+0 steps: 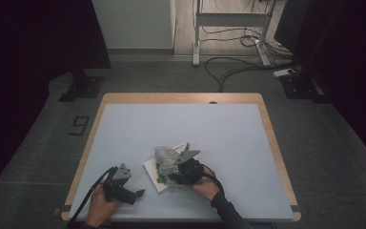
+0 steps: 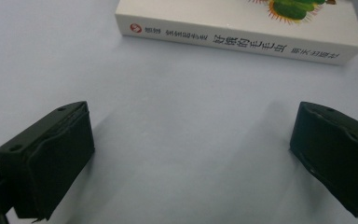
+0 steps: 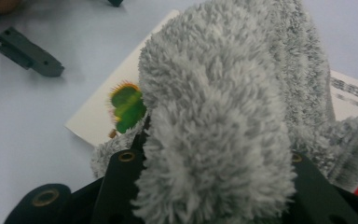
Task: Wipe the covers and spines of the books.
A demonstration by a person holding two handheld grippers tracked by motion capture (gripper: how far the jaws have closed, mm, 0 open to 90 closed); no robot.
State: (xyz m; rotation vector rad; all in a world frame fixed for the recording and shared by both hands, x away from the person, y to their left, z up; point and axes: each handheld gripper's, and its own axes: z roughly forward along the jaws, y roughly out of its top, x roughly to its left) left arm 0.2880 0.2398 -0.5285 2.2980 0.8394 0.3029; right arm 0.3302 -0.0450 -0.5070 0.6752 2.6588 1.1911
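A white book (image 1: 152, 174) with a green picture on its cover lies flat on the pale blue mat (image 1: 228, 138), near the front. My right gripper (image 1: 174, 175) is over the book, shut on a grey fluffy cloth (image 1: 167, 156). The cloth (image 3: 223, 116) bulges up between the jaws and drapes onto the book (image 3: 105, 116). My left gripper (image 1: 136, 192) rests low on the mat to the left of the book, open. Between its black jaws is bare mat (image 2: 191, 154), and the book's spine (image 2: 242, 42) lies a short way ahead of them.
The mat covers a wooden table (image 1: 271, 129) whose edge shows on all sides. Beyond the table are dark floor, loose cables (image 1: 233, 67) and the legs of a white desk frame (image 1: 228, 28). Dark stands flank both sides.
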